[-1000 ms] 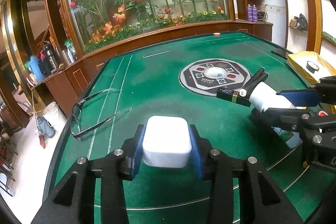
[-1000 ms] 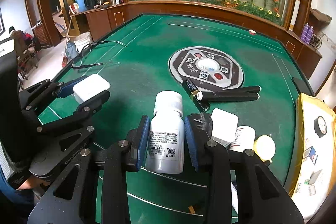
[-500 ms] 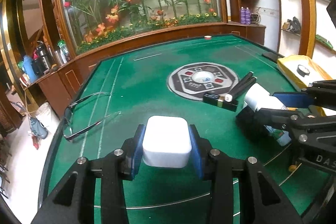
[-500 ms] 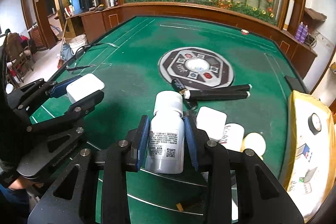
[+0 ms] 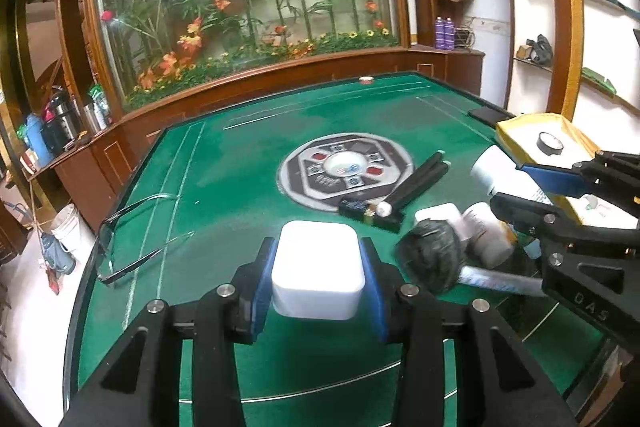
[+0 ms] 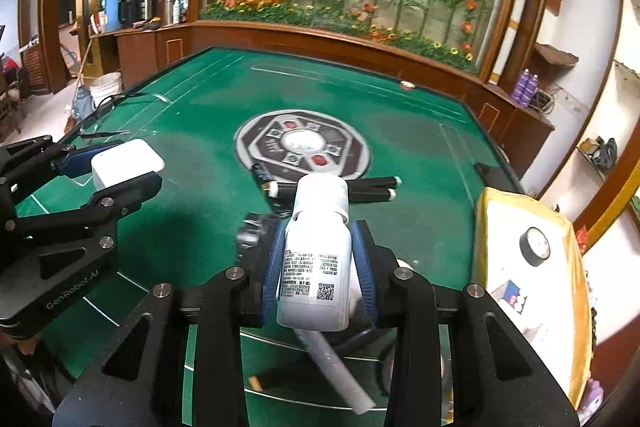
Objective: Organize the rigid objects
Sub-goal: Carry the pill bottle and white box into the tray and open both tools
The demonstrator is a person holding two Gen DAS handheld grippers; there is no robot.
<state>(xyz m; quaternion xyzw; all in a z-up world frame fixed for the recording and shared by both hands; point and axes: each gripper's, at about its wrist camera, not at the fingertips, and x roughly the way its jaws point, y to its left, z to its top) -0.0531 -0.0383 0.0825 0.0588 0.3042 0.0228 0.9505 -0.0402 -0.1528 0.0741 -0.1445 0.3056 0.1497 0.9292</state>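
My left gripper [image 5: 318, 279] is shut on a white rounded box [image 5: 318, 273], held above the green felt table [image 5: 224, 187]; the same box [image 6: 126, 161] shows at the left of the right wrist view. My right gripper [image 6: 318, 283] is shut on a white pill bottle [image 6: 316, 259] with a printed label, lifted off the table. Below it lie a dark round brush head [image 5: 430, 259], a white tube [image 6: 340, 371], another white box [image 5: 438, 217] and a small white bottle [image 5: 486, 239]. Two black pens [image 6: 372, 189] and a black lighter [image 5: 370, 215] lie by the table's centre disc [image 6: 302, 143].
A pair of glasses [image 5: 136, 239] lies near the table's left edge. A yellow tray [image 6: 532, 267] with a roll of black tape [image 6: 534, 247] sits at the right. A dark phone [image 6: 494, 171] rests at the far right edge. A wooden ledge borders the far side.
Both grippers have pulled back and risen a little with their loads. The brush head, white tube and small bottles under the right gripper have come into view.
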